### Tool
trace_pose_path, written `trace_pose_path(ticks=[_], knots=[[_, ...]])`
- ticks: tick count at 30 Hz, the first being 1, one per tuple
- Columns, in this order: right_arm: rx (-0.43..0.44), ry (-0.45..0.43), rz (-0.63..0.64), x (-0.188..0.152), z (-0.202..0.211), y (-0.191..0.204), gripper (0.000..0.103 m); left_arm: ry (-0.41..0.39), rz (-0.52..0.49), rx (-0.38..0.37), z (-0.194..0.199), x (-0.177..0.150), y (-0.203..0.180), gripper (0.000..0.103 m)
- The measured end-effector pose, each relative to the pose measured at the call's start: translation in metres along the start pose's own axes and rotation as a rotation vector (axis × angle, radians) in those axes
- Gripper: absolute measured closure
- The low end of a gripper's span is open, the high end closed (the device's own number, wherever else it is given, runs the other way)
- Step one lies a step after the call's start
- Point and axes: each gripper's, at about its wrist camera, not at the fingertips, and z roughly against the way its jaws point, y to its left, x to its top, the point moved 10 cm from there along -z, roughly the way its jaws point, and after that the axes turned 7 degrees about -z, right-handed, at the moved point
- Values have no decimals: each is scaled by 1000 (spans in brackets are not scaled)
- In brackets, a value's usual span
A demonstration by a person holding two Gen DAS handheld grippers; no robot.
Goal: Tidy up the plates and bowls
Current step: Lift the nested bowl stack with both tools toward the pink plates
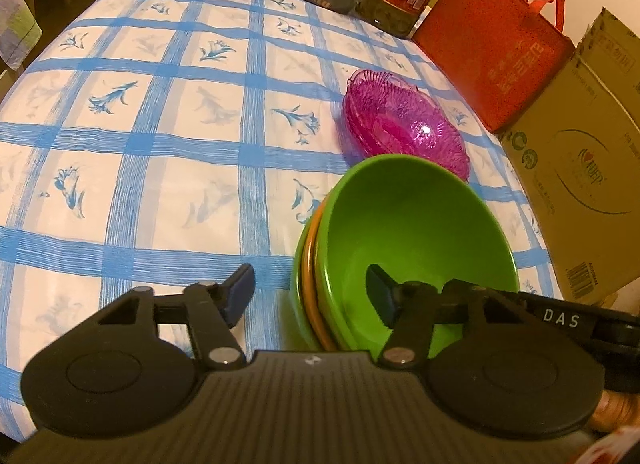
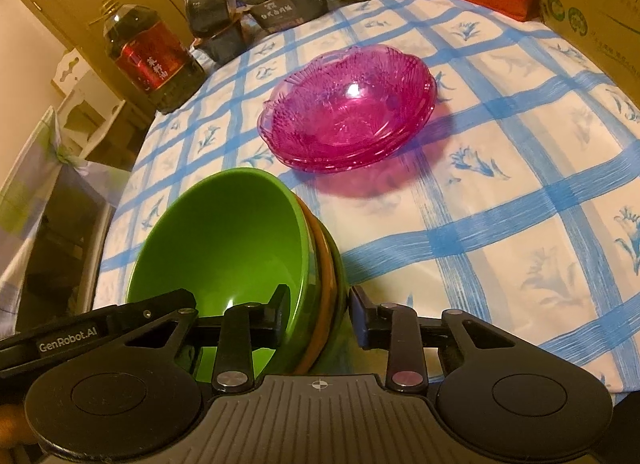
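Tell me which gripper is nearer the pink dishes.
Right, slightly. Both grippers straddle the green bowl stack's rim, on opposite sides; the pink dishes lie beyond, toward the right gripper's side.

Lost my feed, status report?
Both tools straddling bowl stack rims, contact unclear. Pink glass dishes stacked beyond. Nothing blocking.

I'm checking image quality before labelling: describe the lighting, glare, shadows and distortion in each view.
Left wrist view: warm, dim light; fisheye bends the checked tablecloth lines; one small glare spot on the pink glass dishes; corners vignetted dark. Right wrist view: same warm cast; brighter glare spot on the pink dishes, which cast a pink-tinted shadow on the cloth; soft sheen inside the green bowl.
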Motion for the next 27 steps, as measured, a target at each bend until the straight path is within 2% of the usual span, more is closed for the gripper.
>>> trace_pose_path(ticks=[5,16,27], knots=[[-3,19,4,-3,-6,-1,71,11,-5,3,-3,-1,1,62],[-12,26,19,-6,-8,1,72,38,-1,-20,-10,-4,0,80],[-29,26,16,-9,-4,0,74,37,-35,5,-4,-8,-7,81]])
